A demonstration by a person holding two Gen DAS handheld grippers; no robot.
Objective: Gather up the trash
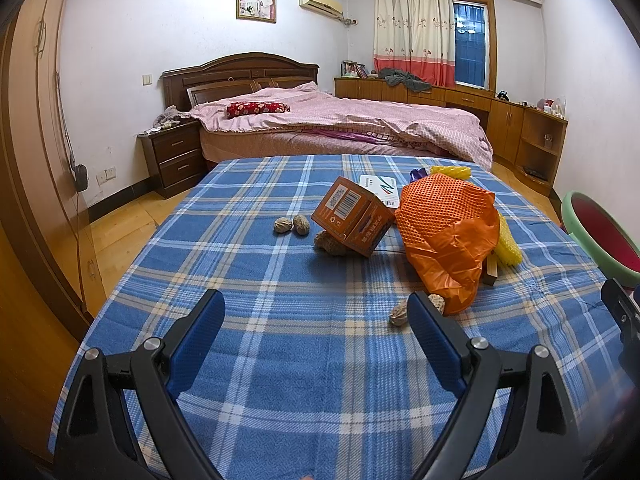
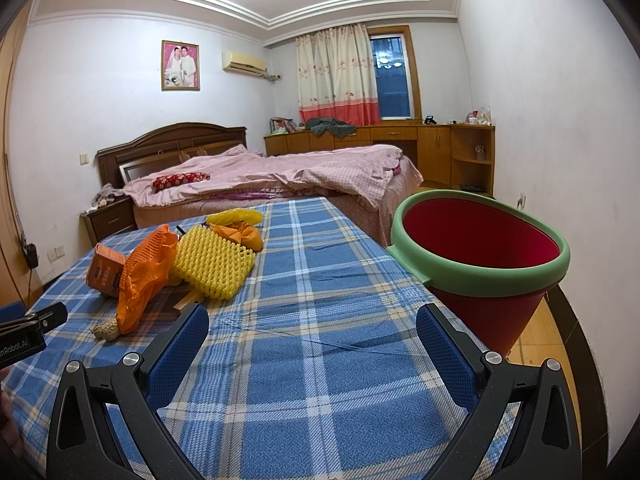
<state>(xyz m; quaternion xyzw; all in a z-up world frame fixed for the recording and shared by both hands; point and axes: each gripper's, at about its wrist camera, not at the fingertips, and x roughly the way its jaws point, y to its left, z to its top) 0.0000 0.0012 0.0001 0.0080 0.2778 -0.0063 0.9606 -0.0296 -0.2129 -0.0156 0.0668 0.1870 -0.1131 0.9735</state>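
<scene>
Both grippers hung above the blue plaid cloth [image 1: 280,360] with nothing between their fingers: the left gripper [image 1: 316,320] stood spread wide, and the right gripper [image 2: 312,332] likewise had its jaws far apart. The trash lay in a loose heap on the cloth, taken here from the orange cardboard box [image 1: 352,216], which sat tipped up on one edge. Two walnuts [image 1: 292,225] lay just to the left of the box, touching each other; a peanut shell [image 1: 330,244] sat wedged under the box's lower corner. To the right of the box, pressed against it, were an orange foam net [image 1: 440,208] and an orange plastic bag [image 1: 456,264], with a yellow foam net [image 2: 212,262] beyond them. A white card [image 1: 380,190] lay behind the box. Another nut [image 1: 400,314] rested nearer than the box, just beside the left gripper's right finger. Well to the right of the box, off the cloth's edge, stood a red bucket with a green rim [image 2: 480,276], tilted in the right wrist view.
</scene>
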